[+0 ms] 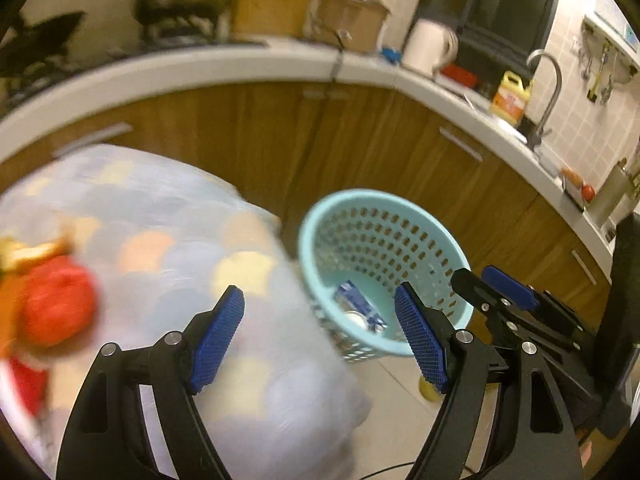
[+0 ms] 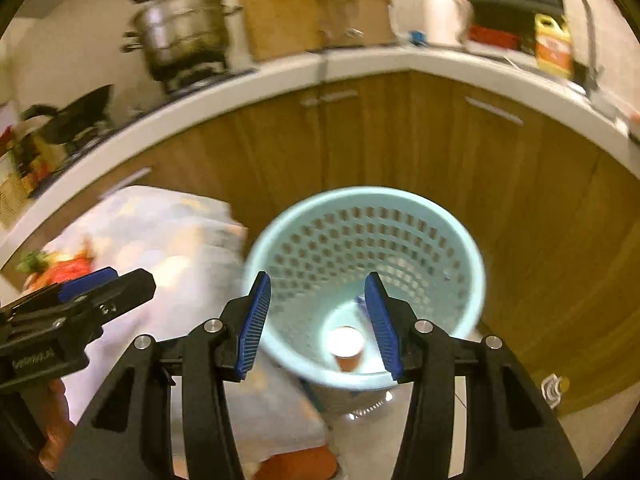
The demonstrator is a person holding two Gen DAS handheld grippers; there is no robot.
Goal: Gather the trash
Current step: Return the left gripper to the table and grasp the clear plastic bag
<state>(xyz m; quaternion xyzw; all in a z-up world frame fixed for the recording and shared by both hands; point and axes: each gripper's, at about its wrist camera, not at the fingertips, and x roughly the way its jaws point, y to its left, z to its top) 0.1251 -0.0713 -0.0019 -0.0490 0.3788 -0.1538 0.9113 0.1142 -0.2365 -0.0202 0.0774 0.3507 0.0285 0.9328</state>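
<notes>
A: Left tool (image 1: pixel 320 336) released, empty. Right tool (image 2: pixel 318 326) likewise, over basket (image 2: pixel 478 276), cup (image 2: pixel 347 346) inside.
B: Remaining trash (image 1: pixel 56 300) on surface (image 1: pixel 168 216), left of both. Left tool nearer.

A: Warm, yellowish indoor light, fairly dim. The fisheye bends the counter (image 1: pixel 240 64) into an arc, with black corners.

B: Motion blur smears the patterned cloth (image 1: pixel 160 216) and the pot (image 2: pixel 184 36); the basket (image 2: pixel 472 264) rim looks soft.
</notes>
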